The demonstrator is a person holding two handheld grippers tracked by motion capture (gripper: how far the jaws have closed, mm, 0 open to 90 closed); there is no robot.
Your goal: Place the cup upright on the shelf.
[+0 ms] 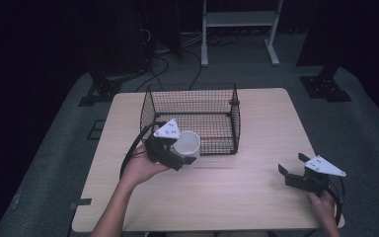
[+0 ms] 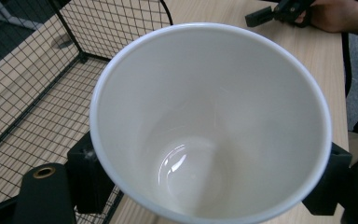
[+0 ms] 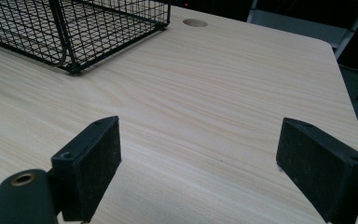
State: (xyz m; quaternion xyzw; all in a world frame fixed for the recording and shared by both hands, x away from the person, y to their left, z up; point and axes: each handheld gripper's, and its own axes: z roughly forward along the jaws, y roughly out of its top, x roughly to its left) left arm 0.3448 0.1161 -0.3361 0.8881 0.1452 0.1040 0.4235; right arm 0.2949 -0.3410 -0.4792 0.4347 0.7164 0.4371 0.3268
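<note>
White glossy cup point(image 2: 209, 126), empty, was clamped in left gripper point(image 1: 175, 153); right gripper point(image 3: 200, 163) gaped over pale wood table point(image 3: 223, 74); room dark.

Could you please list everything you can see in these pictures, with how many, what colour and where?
cup: one, white, empty, held in the left gripper at the basket's near left corner.
wire basket: one, black mesh, empty, at the far middle of the table.
table: one, light wood, under everything.
metal stand: one, pale grey, on the floor beyond the table.
cables: several, dark, on the floor behind the table.
left gripper: one, black with a grey plate, jaws closed on the cup.
right gripper: one, black with a grey plate, jaws open, low over the table's near right part.
</note>
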